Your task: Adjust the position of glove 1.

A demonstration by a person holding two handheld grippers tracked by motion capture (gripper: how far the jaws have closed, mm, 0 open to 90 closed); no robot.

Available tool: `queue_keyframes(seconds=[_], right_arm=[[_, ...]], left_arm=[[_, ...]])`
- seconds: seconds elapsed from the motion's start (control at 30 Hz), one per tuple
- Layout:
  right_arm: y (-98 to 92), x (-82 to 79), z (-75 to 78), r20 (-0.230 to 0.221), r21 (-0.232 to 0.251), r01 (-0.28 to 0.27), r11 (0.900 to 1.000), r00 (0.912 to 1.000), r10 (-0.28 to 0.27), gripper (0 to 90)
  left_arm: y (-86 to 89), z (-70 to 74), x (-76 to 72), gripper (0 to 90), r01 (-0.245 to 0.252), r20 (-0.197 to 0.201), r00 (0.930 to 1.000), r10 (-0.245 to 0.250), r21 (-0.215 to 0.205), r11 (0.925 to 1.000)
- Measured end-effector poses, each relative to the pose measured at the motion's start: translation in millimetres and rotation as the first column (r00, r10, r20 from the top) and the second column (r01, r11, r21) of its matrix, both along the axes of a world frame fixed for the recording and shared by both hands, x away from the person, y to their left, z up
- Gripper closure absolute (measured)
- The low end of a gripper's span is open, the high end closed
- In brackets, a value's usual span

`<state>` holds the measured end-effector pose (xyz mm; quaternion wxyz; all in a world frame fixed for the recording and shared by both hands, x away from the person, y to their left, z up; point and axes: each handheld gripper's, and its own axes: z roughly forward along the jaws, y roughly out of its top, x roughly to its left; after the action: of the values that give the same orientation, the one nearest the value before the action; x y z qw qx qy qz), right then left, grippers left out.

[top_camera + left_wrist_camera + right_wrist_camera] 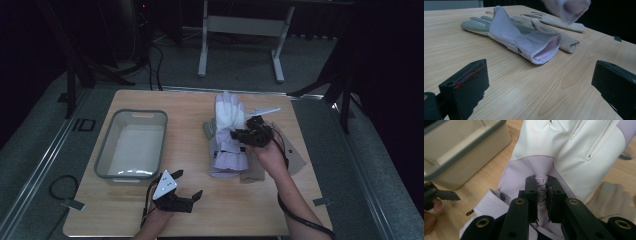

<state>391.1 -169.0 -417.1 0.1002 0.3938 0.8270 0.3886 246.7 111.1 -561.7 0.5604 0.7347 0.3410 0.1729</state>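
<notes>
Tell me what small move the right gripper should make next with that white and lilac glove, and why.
Probably carry it left toward the grey bin. The right gripper is shut on a pinched fold of the white and lilac glove, the bin looks empty, and the left gripper waits open near the table's front edge.

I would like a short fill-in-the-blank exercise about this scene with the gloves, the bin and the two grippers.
1. The right gripper is shut on the ____ glove.
2. The left gripper has its jaws ____ and holds nothing.
3. The grey bin on the table is ____ inside.
4. The tan gloves lie ____ on the table.

Missing words: white; open; empty; flat
</notes>
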Motion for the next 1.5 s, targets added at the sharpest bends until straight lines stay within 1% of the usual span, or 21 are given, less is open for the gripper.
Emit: queue_keyframes(seconds=[0.1, 0.17, 0.2, 0.27, 0.33, 0.4, 0.43, 0.47, 0.67, 0.7, 0.77, 0.8, 0.97, 1.0, 1.03, 1.17, 1.27, 1.3, 1.37, 1.4, 1.5], right_arm=[[7.2, 2.7, -8.0, -0.016, -0.018, -0.001, 1.000, 0.9999, 0.001, 80.6], [12.9, 5.1, -16.1, -0.031, -0.044, -0.005, 0.999, 0.9995, 0.003, 80.6], [17.8, 8.4, -25.8, -0.042, -0.076, 0.000, 0.997, 0.9991, -0.003, 80.6], [18.8, 10.0, -29.0, -0.051, -0.076, -0.004, 0.997, 0.9987, 0.000, 80.6], [20.8, 13.7, -36.5, -0.055, -0.095, 0.008, 0.995, 0.9984, -0.013, 80.5], [22.7, 19.9, -44.0, -0.073, -0.099, 0.009, 0.995, 0.9972, -0.016, 80.4], [22.7, 19.9, -44.0, -0.073, -0.099, 0.009, 0.995, 0.9972, -0.016, 80.4], [23.2, 23.9, -47.8, -0.082, -0.104, 0.021, 0.994, 0.9962, -0.030, 80.3], [23.8, 30.8, -61.0, -0.105, -0.104, 0.039, 0.994, 0.9932, -0.050, 79.3], [24.0, 33.2, -68.0, -0.123, -0.109, 0.041, 0.993, 0.9909, -0.054, 78.6], [24.1, 34.3, -71.8, -0.128, -0.109, 0.038, 0.993, 0.9904, -0.052, 78.4], [24.4, 35.6, -78.4, -0.142, -0.106, 0.030, 0.994, 0.9888, -0.045, 77.6], [24.9, 34.4, -84.4, -0.142, -0.096, 0.033, 0.995, 0.9888, -0.046, 74.5], [23.9, 33.0, -84.0, -0.128, -0.086, 0.029, 0.996, 0.9910, -0.040, 65.2], [23.0, 32.4, -82.6, -0.127, -0.083, 0.027, 0.996, 0.9912, -0.037, 62.0], [18.7, 27.8, -75.5, -0.105, -0.068, 0.015, 0.998, 0.9942, -0.022, 55.5], [11.8, 22.9, -69.6, -0.076, -0.051, 0.016, 0.999, 0.9969, -0.020, 46.2], [6.7, 19.9, -67.2, -0.062, -0.035, 0.011, 0.999, 0.9980, -0.013, 37.9], [1.3, 16.2, -65.8, -0.044, -0.009, 0.002, 1.000, 0.9990, -0.003, 28.3], [-3.7, 12.9, -65.3, -0.038, 0.013, -0.024, 1.000, 0.9990, 0.024, 25.2], [-16.1, 4.8, -65.1, -0.042, 0.056, -0.042, 0.998, 0.9981, 0.045, 16.2]], left_arm=[[0.1, 0.0, 0.1, 1.0, 0.001, 0.000, 1.0000, -0.001, 0.001, 1.0000], [0.3, -0.1, 0.2, 1.0, 0.001, -0.001, 1.0000, -0.001, -0.004, 1.0000], [0.5, 0.0, 0.3, 1.0, 0.001, -0.002, 1.0000, -0.001, -0.004, 1.0000], [0.5, -0.1, 0.3, 1.0, 0.002, -0.002, 1.0000, -0.002, -0.005, 1.0000], [0.5, 0.0, 0.2, 1.0, 0.002, -0.002, 1.0000, -0.002, -0.004, 1.0000], [0.4, -0.2, 0.4, 1.0, 0.001, -0.001, 1.0000, -0.001, -0.007, 1.0000], [0.6, -0.1, 0.5, 1.0, 0.002, -0.001, 1.0000, -0.002, -0.006, 1.0000], [0.6, -0.1, 0.5, 1.0, 0.002, -0.002, 1.0000, -0.002, -0.006, 1.0000], [0.4, -0.2, 0.5, 1.0, 0.001, -0.002, 1.0000, -0.001, -0.007, 1.0000], [0.4, -0.2, 0.4, 1.0, 0.001, -0.002, 1.0000, -0.001, -0.007, 1.0000], [0.4, -0.2, 0.4, 1.0, 0.001, -0.002, 1.0000, -0.001, -0.007, 1.0000], [0.6, -0.2, 0.4, 1.0, 0.001, -0.002, 1.0000, -0.001, -0.007, 1.0000], [0.6, -0.2, 0.5, 1.0, 0.001, -0.002, 1.0000, -0.001, -0.006, 1.0000], [0.6, -0.2, 0.6, 1.0, 0.001, -0.003, 1.0000, -0.001, -0.007, 1.0000], [0.6, -0.2, 0.5, 1.0, 0.000, -0.003, 1.0000, 0.000, -0.007, 1.0000], [0.5, -0.1, 0.5, 1.0, 0.000, -0.002, 1.0000, 0.000, -0.005, 1.0000], [0.4, -0.1, 0.3, 1.0, -0.002, -0.002, 1.0000, 0.002, -0.004, 1.0000], [0.3, -0.1, 0.2, 1.0, -0.002, -0.001, 1.0000, 0.002, -0.003, 1.0000], [-0.1, 0.0, -0.1, 1.0, -0.003, 0.002, 1.0000, 0.003, 0.001, 1.0000], [-0.4, 0.0, -0.2, 1.0, -0.003, 0.002, 1.0000, 0.003, 0.003, 1.0000], [-0.5, 0.1, 0.4, 1.0, -0.007, -0.005, 1.0000, 0.007, 0.003, 1.0000]])
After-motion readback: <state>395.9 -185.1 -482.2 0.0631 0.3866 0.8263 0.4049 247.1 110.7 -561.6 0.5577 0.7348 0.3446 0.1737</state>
